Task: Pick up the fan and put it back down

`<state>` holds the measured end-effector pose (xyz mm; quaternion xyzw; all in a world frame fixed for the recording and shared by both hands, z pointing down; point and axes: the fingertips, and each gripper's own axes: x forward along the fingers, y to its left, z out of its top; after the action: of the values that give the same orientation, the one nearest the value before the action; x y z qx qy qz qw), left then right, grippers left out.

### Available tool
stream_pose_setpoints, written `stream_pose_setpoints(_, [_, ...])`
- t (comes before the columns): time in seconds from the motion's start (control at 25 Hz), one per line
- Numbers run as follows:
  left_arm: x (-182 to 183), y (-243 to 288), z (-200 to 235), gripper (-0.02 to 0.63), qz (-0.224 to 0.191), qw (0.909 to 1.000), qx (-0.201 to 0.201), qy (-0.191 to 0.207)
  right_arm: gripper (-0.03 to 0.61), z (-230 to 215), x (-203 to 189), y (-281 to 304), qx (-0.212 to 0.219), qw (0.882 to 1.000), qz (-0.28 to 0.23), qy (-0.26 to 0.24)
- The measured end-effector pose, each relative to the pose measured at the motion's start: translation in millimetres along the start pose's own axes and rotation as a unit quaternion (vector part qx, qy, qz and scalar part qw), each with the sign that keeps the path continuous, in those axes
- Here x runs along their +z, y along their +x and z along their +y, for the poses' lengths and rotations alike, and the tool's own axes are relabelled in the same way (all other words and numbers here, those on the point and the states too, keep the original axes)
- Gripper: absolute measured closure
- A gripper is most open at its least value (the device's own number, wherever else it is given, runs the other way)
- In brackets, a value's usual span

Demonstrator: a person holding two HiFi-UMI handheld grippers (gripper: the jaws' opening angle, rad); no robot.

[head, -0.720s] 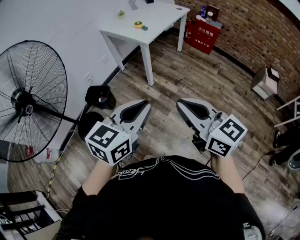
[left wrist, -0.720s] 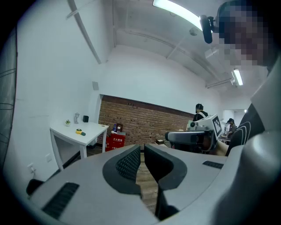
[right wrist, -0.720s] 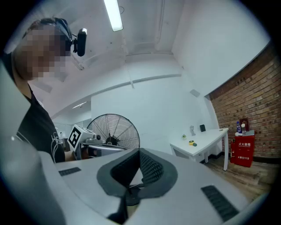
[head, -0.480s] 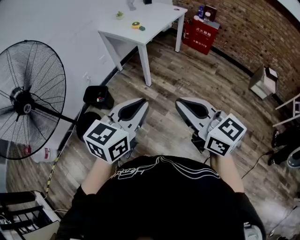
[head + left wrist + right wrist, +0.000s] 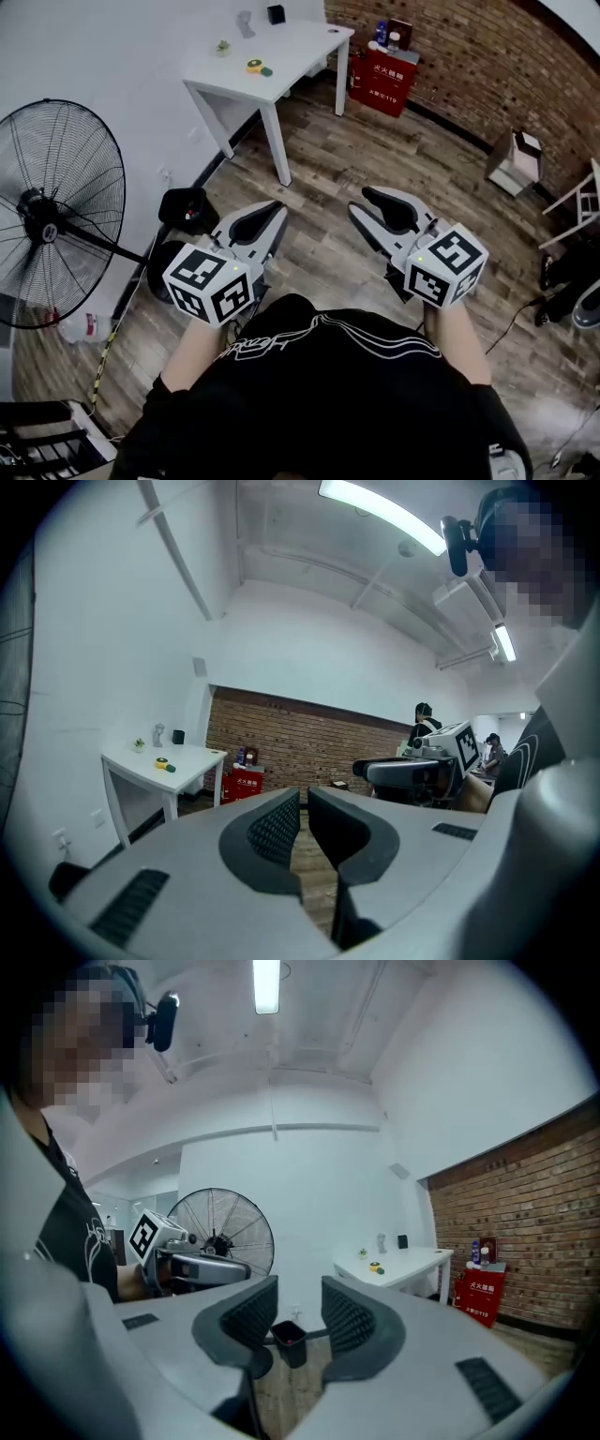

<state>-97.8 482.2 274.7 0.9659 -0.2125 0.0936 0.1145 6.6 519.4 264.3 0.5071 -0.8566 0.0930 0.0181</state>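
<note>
The fan [image 5: 47, 217] stands upright on the wooden floor [image 5: 337, 169] against the white wall. It is at nine o'clock from the left tongs [image 5: 272, 212] and well apart from them, with nothing gripping it. Both arms [image 5: 192, 352] reach out in front of the chest, side by side, each pointing its tongs forward and slightly downward. The left tongs are nearly together, with only a thin slit between the pads and nothing in it. The right tongs [image 5: 370, 202] stand a little wider, and nothing is between them either. A black bin [image 5: 185, 208] sits between the fan's stand and the left tongs, at ten o'clock from them. At twelve o'clock a white tabletop [image 5: 281, 52] carries a few small items. At one o'clock a red cabinet [image 5: 382, 80] stands by the brick wall [image 5: 469, 66].
</note>
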Motion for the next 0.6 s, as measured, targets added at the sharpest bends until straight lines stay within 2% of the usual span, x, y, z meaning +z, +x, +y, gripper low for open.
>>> stream_pose_setpoints(0.12, [-1.5, 2.2, 4.5, 0.563, 0.001, 1.0000, 0.002, -0.003, 0.394, -11.1, -4.9, -2.3, -0.019, 1.000, 0.004, -0.001])
stream_pose_setpoints(0.24, [-6.2, 6.7, 12.8, 0.563, 0.004, 1.0000, 0.002, -0.004, 0.257, -21.8, -7.6, -1.8, -0.033, 0.999, -0.002, 0.002])
stream_pose_setpoints(0.28, [-8.1, 8.8, 16.3, 0.563, 0.005, 1.0000, 0.002, -0.004, 0.231, -25.0, -8.4, -0.9, -0.037, 0.999, -0.004, 0.002])
stream_pose_setpoints(0.52, [-7.8, 33.0, 45.4, 0.563, 0.002, 1.0000, -0.007, -0.007, 0.132, -56.3, -12.6, 19.5, -0.059, 0.998, -0.009, 0.005])
stream_pose_setpoints(0.6, [-7.6, 44.5, 60.6, 0.563, 0.002, 0.9999, -0.006, -0.011, 0.123, -70.5, -11.8, 34.3, -0.062, 0.998, -0.007, 0.001])
